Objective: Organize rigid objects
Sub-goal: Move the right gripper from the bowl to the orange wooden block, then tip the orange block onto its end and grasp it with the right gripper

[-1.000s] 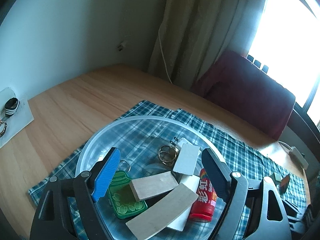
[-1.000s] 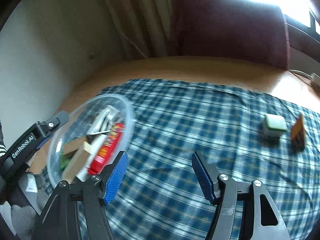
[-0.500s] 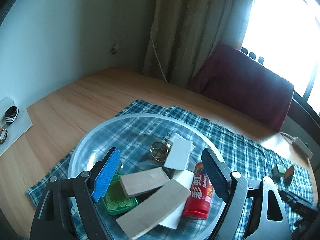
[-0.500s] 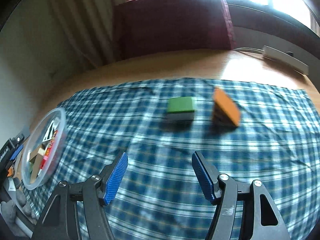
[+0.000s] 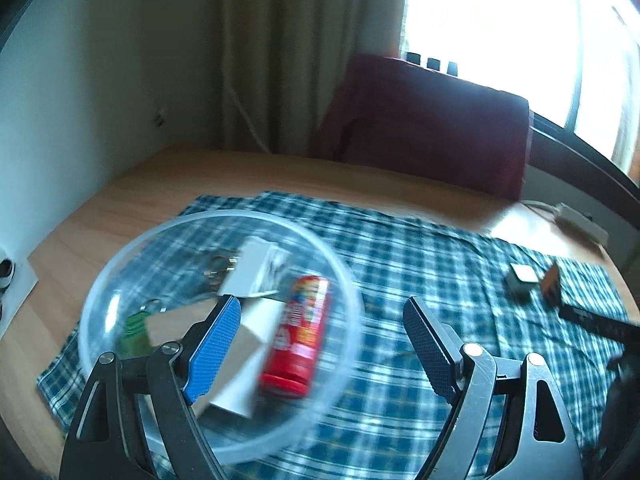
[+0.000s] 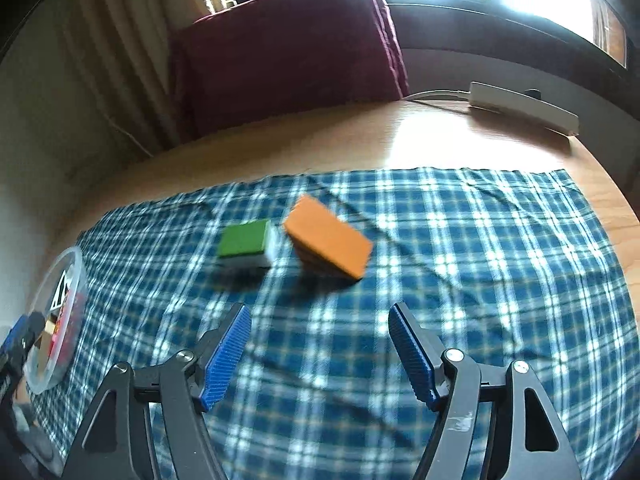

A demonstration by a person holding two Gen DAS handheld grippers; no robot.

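The left tongs (image 5: 322,344) swing toward 3 o'clock, so the clear bowl (image 5: 344,280) now sits at 9 o'clock in their view instead of centred. The right tongs (image 6: 320,352) close in on the green block (image 6: 245,237) and orange wedge (image 6: 326,242), which now lie near 12 o'clock, larger than before.

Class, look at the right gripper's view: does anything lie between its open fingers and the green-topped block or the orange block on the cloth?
Nothing visible does. The right gripper is open and empty, and only bare checked cloth lies between it and the green-topped block and the orange block.
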